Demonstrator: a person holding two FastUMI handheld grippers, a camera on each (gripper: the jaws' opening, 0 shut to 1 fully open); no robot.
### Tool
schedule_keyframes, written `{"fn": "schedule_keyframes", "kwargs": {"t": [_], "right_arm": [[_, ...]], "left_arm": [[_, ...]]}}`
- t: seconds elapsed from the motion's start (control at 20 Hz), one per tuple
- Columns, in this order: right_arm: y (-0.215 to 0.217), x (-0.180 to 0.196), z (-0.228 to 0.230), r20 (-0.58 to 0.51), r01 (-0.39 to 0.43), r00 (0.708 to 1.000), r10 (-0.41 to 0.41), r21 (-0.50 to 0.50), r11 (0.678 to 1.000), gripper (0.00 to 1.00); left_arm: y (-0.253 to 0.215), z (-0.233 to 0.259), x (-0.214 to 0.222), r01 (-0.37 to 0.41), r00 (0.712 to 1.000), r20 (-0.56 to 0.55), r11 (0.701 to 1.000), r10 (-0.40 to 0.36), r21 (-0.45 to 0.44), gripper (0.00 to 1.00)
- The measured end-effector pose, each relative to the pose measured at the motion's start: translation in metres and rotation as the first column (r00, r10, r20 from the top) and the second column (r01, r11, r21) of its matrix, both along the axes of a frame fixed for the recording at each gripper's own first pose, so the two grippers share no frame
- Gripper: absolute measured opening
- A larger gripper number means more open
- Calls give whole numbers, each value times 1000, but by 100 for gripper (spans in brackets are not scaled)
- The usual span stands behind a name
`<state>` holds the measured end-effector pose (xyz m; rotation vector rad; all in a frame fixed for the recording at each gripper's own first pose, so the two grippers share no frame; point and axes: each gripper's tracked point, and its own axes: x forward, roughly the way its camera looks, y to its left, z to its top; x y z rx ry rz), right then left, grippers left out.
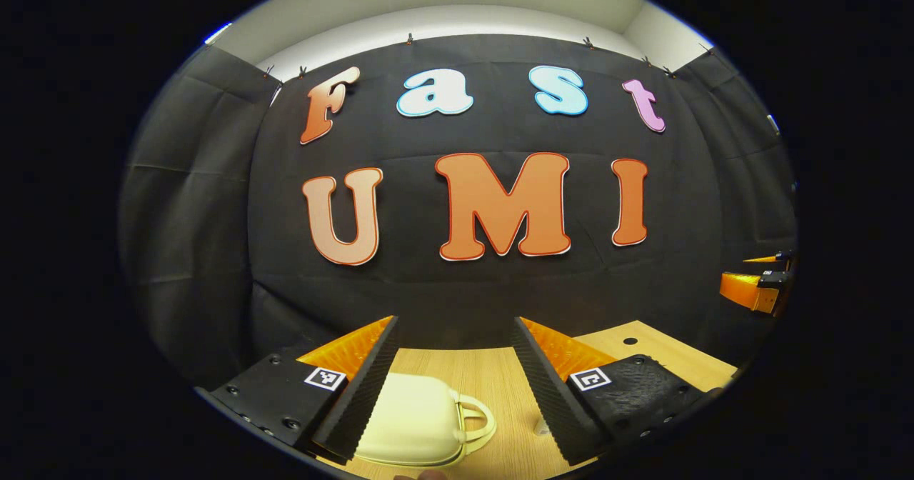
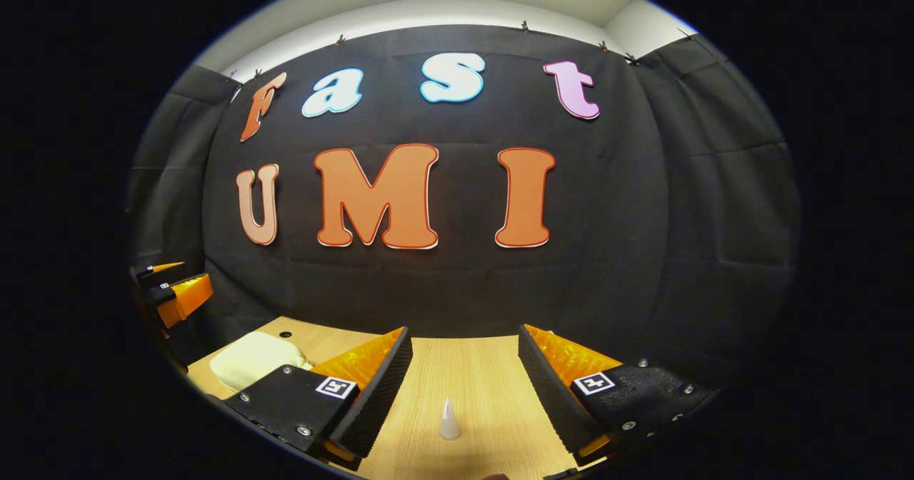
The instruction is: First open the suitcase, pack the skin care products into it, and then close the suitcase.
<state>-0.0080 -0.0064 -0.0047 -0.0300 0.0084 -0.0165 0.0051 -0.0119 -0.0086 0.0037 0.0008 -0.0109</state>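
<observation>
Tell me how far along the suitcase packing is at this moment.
Nothing looks done yet. The cream suitcase lies shut on the wooden table. A white cone-topped product stands on the table, unpacked. The left claw hangs open above the suitcase and the right claw open over the product, neither holding anything. Opening, packing and closing all remain.

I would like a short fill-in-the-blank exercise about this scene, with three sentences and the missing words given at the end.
1. The cream suitcase lies on the wooden table with its lid ____.
2. In the left gripper view, the suitcase's handle sits between the two fingers of the ____ gripper.
3. In the right gripper view, the small white cone-shaped bottle tip shows between the fingers of the right gripper, whose jaws are ____.

Missing words: closed; left; open
</observation>
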Motion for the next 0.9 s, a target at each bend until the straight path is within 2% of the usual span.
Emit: {"fn": "schedule_keyframes", "kwargs": {"t": [0.2, 0.5, 0.75, 0.9], "right_arm": [[-4, -3, -4, 0, 16, 1000, -16, -24, 1000, 95], [-6, -7, -6, 2, 25, 1000, -25, 0, 1000, 95], [-13, -6, -13, -11, 40, 999, -40, 5, 999, 95], [-18, -5, -25, -42, 49, 998, -49, 11, 999, 100]], "left_arm": [[-1, -5, 4, 7, 1000, -13, 1000, -7, -16, 99], [1, -1, 7, 6, 1000, -4, 1000, -6, 29, 98], [-2, -13, 14, -21, 1000, -15, 982, 24, 187, 98], [-13, -47, 22, 10, 997, -79, 957, 14, 291, 100]]}}
